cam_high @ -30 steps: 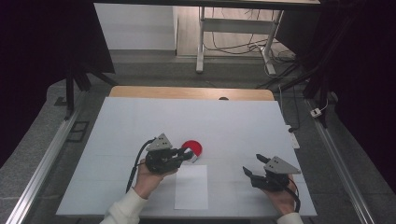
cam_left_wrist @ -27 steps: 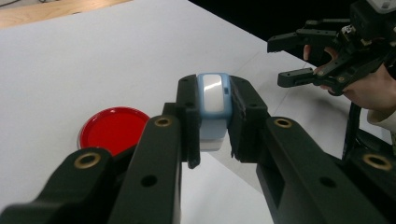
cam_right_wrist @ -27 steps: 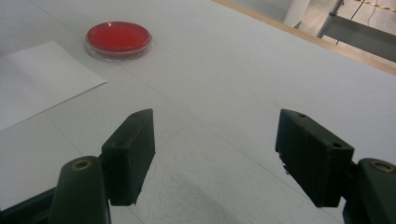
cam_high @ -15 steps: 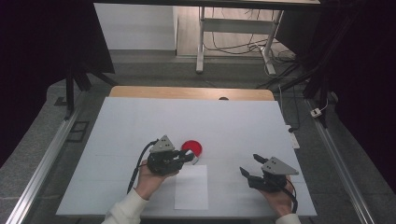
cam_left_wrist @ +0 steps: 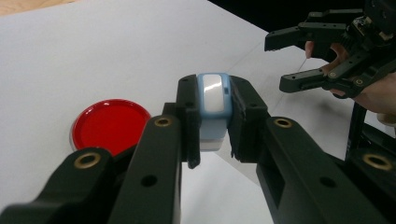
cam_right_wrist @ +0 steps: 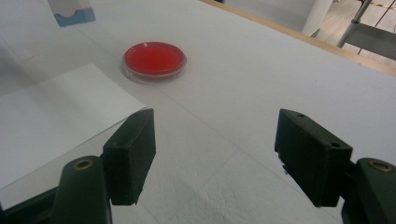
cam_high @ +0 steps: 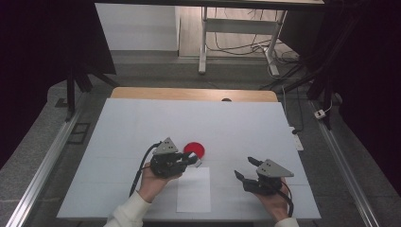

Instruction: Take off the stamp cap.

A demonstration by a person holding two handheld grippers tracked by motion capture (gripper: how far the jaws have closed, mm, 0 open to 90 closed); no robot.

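A small pale-blue and white plastic block (cam_left_wrist: pixel 213 109) is pinched upright in the left gripper (cam_high: pixel 193 160), beside a round red-filled clear dish (cam_high: pixel 194 150); the right gripper (cam_high: pixel 245 169) is spread empty nearby; the block is best kept level and steady.

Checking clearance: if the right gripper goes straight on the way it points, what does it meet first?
Probably nothing at once: the right gripper, open and empty, points over bare white table. The red dish lies left of that line, the paper sheet further left. Depth is unclear.
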